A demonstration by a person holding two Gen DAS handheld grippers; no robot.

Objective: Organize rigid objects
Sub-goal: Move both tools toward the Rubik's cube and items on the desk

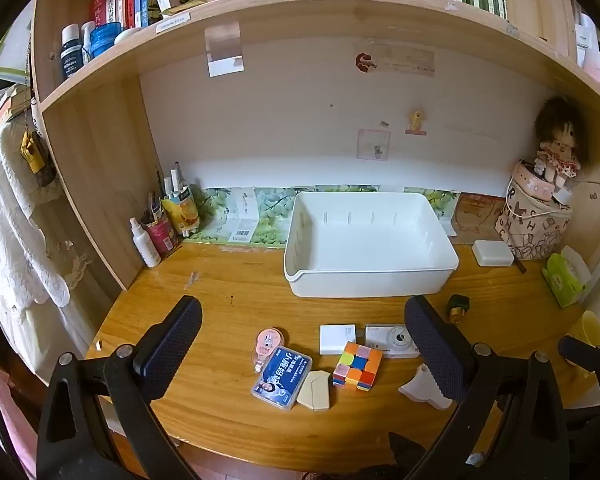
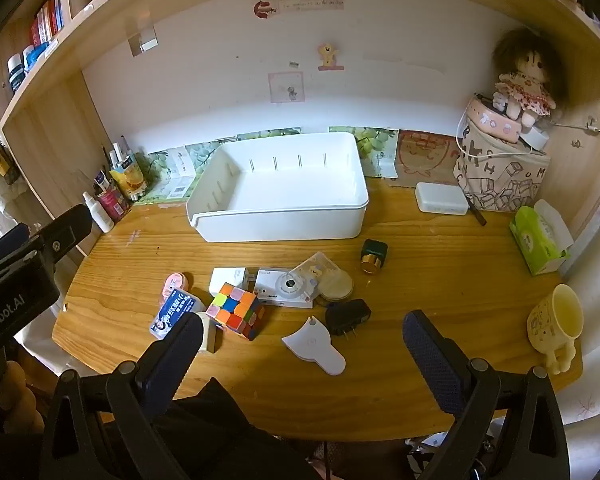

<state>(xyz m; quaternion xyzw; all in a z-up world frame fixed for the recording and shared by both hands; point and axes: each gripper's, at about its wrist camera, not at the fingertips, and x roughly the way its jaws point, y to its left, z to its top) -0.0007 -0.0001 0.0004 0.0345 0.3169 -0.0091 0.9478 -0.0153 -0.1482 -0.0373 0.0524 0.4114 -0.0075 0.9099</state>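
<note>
At six o'clock below the white bin (image 2: 278, 196), both hand-held grippers (image 1: 302, 344) (image 2: 302, 350) gape, clamping nothing. One finger (image 1: 436, 354) half hides the camera (image 1: 392, 340) (left view only).

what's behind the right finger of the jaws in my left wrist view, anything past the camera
observer: a black plug adapter lies on the desk just right of the white fan-shaped piece, with its prongs toward the front edge.
operator: anything else by the camera
observer: a clear plastic case overlaps the right end of the white camera, and there's a round tan disc beside it.
operator: and the yellow thing at my right edge
observer: that's a pale yellow mug with a cartoon print, near the desk's right front corner. I can't see anything inside it.
</note>
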